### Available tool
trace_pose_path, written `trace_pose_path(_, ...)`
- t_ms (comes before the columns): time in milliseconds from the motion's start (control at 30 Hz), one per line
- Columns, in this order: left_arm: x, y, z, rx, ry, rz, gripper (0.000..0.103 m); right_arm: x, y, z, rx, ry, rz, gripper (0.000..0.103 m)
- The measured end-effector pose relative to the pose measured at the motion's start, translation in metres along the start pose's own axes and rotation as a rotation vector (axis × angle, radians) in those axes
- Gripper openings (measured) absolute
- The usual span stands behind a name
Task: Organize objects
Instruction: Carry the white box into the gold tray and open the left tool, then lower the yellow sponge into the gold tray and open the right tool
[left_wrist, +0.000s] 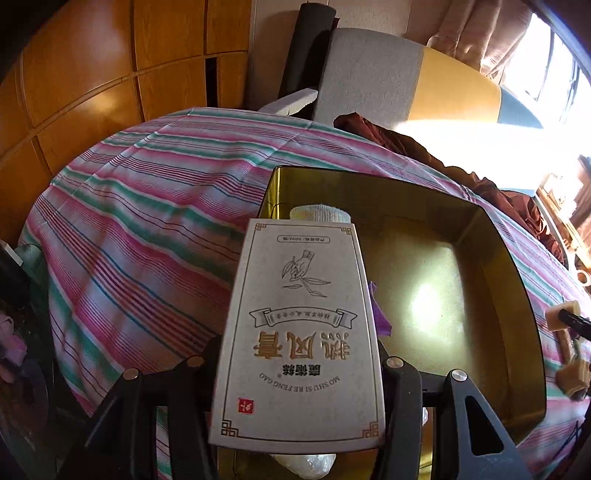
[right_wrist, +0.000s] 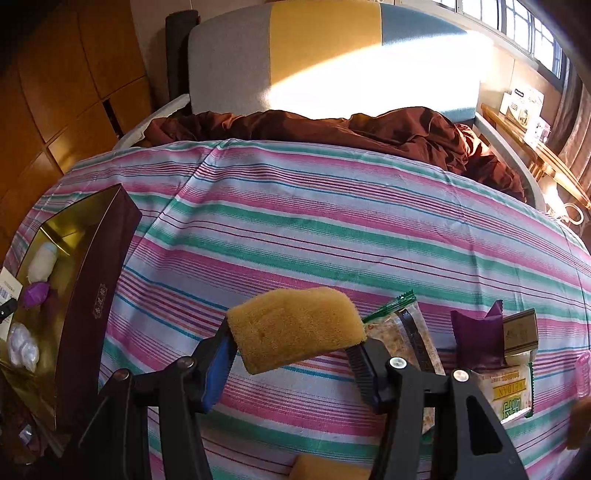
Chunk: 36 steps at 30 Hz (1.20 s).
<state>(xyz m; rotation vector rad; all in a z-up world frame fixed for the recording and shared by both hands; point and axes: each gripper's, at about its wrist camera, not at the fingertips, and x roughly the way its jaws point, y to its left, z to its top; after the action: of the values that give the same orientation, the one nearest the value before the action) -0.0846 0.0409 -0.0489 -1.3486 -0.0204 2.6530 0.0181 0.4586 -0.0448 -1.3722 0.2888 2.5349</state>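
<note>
A flat white cardboard box (left_wrist: 299, 332) with gilt trim, printed "MO SHU SI RE FENG GAO", is clamped in the left hand-held gripper (left_wrist: 299, 373) above the near corner of a gold-lined, maroon-walled tin (left_wrist: 517, 280) resting on the striped bed sheet (left_wrist: 140, 229). A porous yellow sponge block (right_wrist: 295, 328) is clamped in the right hand-held gripper (right_wrist: 295, 354) over the sheet. A white gauze roll (right_wrist: 43, 260), a purple wrapper (right_wrist: 35, 293) and a white plastic bundle (right_wrist: 23, 345) are seen inside the tin; a packet marked "WEIDAN" (right_wrist: 511, 395) lies outside.

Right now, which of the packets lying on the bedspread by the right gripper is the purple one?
The purple packet, standing between the clear green-edged snack packet and the yellow-lettered white packet; it is the only opaque, plain purple one.
</note>
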Motion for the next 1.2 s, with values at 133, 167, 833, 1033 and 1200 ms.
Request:
trace_pose_path(133,0.007,-0.008,0.003,0.038,-0.002,0.015,0.052,0.0,0.002,0.0,-0.009,0.0,0.001,0.057)
trace_pose_path(167,0.01,-0.011,0.004,0.046,-0.002,0.017,0.052,0.0,0.002,0.0,-0.01,0.001,0.001,0.057)
trace_pose_path(833,-0.017,-0.009,0.0,0.078,-0.036,-0.014,0.076,0.008,0.003,-0.002,-0.029,0.036,-0.011,0.057)
trace_pose_path(1033,-0.036,0.008,-0.002,0.041,-0.07,-0.02,0.08,0.0,0.002,0.001,0.0,0.021,-0.02,0.057)
trace_pose_path(1200,-0.049,0.015,-0.002,0.032,-0.111,0.001,0.085,-0.031,0.034,0.009,-0.012,-0.038,0.049,0.057)
